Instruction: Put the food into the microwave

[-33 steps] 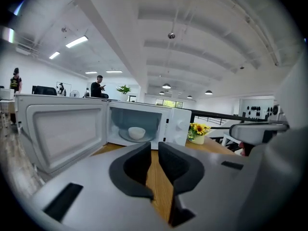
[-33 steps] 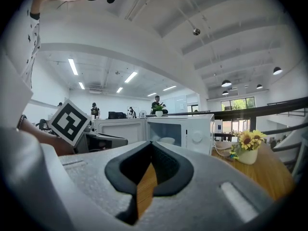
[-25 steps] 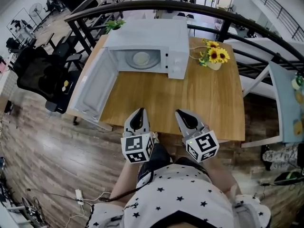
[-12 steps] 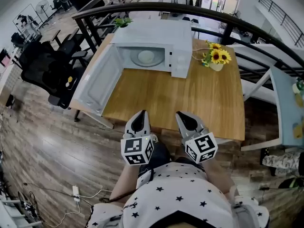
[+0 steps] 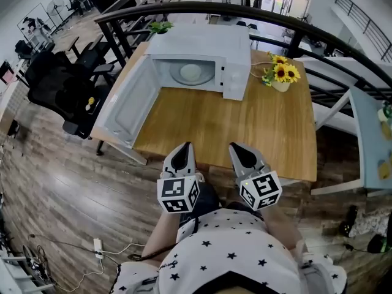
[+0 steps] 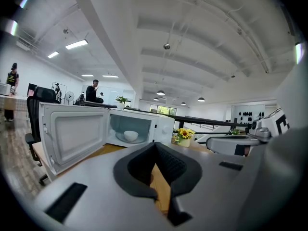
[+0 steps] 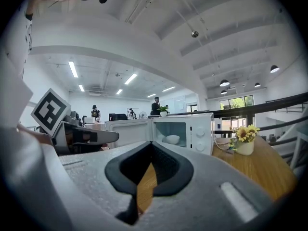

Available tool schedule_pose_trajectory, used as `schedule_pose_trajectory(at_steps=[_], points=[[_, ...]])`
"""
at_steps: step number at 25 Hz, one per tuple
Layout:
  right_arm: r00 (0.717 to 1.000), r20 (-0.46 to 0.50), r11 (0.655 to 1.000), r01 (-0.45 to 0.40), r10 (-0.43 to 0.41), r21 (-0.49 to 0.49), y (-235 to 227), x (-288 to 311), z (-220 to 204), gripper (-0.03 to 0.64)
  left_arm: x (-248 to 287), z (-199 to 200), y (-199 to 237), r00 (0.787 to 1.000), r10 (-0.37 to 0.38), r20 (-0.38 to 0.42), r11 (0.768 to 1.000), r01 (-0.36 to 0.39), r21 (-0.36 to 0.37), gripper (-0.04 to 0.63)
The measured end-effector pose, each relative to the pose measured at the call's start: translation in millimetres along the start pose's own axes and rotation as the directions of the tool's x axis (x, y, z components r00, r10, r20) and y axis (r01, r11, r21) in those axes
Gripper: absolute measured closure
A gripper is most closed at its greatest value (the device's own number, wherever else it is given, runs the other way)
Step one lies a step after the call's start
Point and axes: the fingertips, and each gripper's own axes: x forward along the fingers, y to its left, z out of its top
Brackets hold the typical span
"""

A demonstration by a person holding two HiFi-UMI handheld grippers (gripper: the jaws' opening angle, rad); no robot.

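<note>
The white microwave (image 5: 202,57) stands at the far side of the wooden table (image 5: 245,127), its door (image 5: 125,106) swung wide open to the left. A white bowl (image 5: 191,72) sits on the turntable inside; it also shows as the bowl (image 6: 130,135) in the left gripper view and the bowl (image 7: 172,139) in the right gripper view. My left gripper (image 5: 184,146) and right gripper (image 5: 236,147) hover side by side at the table's near edge, pointing at the microwave. Both are shut with nothing between the jaws, as the left gripper (image 6: 155,143) and right gripper (image 7: 151,143) show.
A vase of sunflowers (image 5: 278,75) stands right of the microwave. A small green plant (image 5: 160,26) sits behind it. A black railing (image 5: 245,11) curves behind the table, and black office chairs (image 5: 55,90) stand on the floor to the left.
The head view has shifted a little, so the microwave sits slightly further right. The left gripper edged forward early on; both grippers stay shut and empty.
</note>
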Motion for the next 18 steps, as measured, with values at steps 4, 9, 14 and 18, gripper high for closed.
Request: schedule_pose_trajectory(at_steps=[4, 9, 14, 18], points=[[1.0, 0.002, 1.0, -0.002, 0.002, 0.001, 1.4, 2.6, 0.5, 0.611, 1.3, -0.9, 1.9, 1.0, 0.0, -0.006, 1.0, 0.0, -0.01, 0.591], [1.0, -0.005, 1.0, 0.0, 0.0, 0.002, 0.5, 7.7, -1.5, 0.611, 4.1, -0.2, 5.0, 1.0, -0.007, -0.006, 1.0, 0.007, -0.026, 0.591], [1.0, -0.006, 1.0, 0.001, 0.0, 0.004, -0.2, 12.6, -1.7, 0.612, 7.1, -2.0, 6.7, 1.0, -0.013, -0.022, 0.999, 0.012, -0.036, 0.591], [1.0, -0.009, 1.0, 0.0, 0.0, 0.003, -0.1, 16.1, -2.0, 0.611, 8.3, -1.0, 9.7, 1.0, -0.014, -0.024, 0.999, 0.013, -0.039, 0.591]])
